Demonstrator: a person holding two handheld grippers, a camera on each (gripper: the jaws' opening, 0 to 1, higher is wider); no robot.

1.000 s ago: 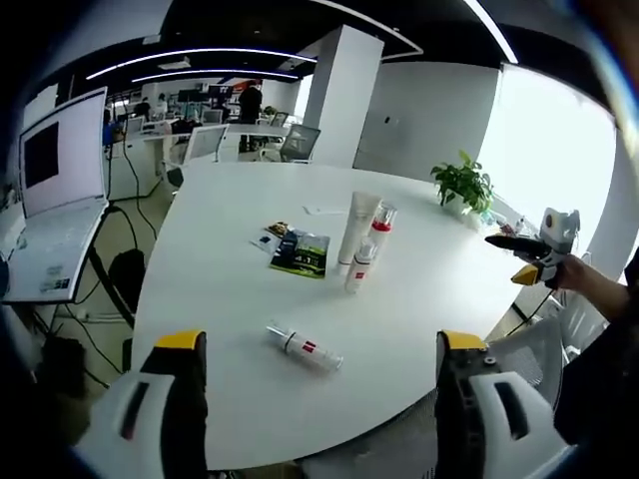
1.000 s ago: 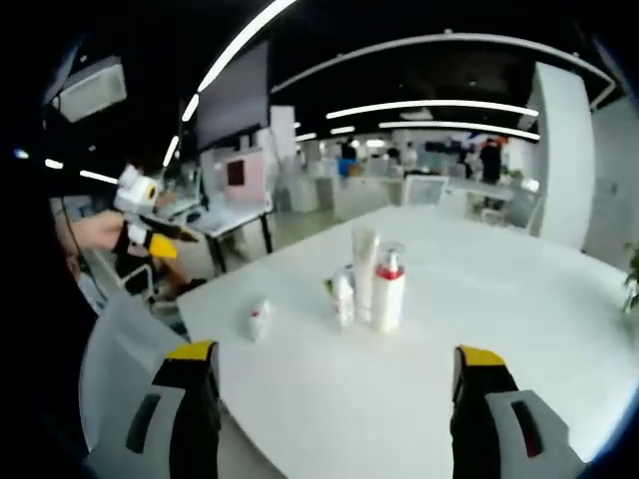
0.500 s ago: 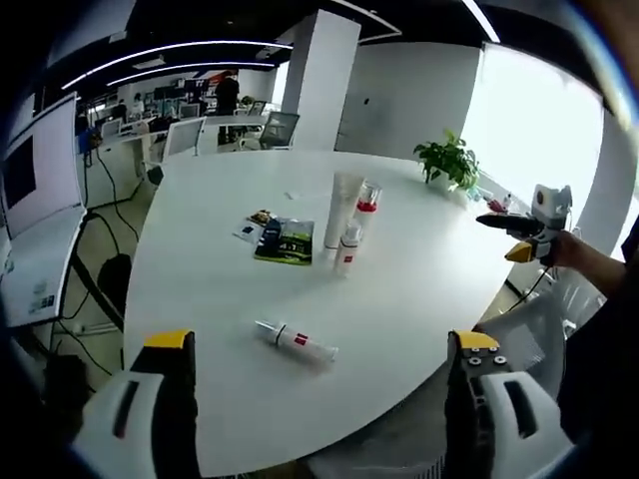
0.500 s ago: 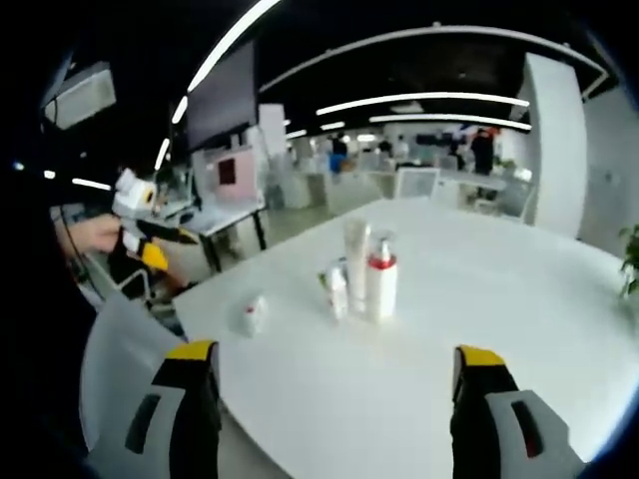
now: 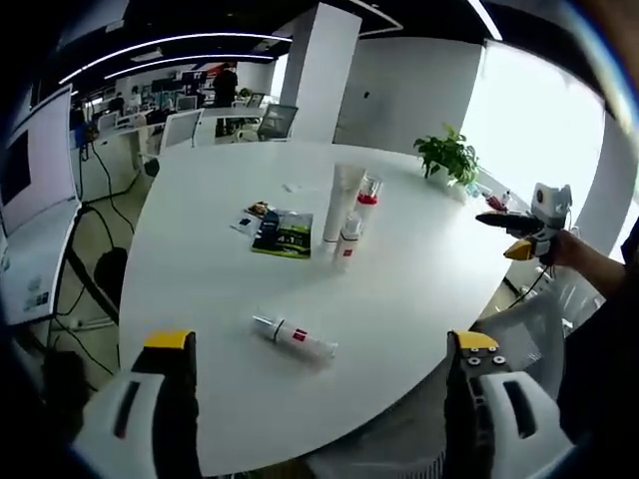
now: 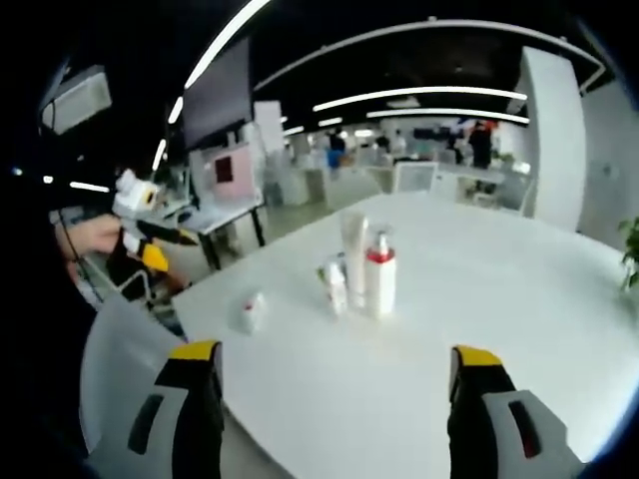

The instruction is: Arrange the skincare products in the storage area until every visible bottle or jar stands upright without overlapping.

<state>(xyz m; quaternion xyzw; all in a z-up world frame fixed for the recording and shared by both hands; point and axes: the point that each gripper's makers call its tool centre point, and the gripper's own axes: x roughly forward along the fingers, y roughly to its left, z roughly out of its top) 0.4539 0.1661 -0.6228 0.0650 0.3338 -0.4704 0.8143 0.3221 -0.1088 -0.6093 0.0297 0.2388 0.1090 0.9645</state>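
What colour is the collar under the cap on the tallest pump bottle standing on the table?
Red, on the white pump bottle with a clear cap; clearest in the right gripper view.

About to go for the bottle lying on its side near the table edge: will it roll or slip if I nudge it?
The lying bottle looks round and slim, so it will probably roll on the smooth white table. Its glossy surface may slip between jaws. Small, so likely light. The left gripper is open and apart from it.

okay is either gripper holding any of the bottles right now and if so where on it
Nothing is held. The left gripper and right gripper are both open above the table edge, away from the lying bottle.
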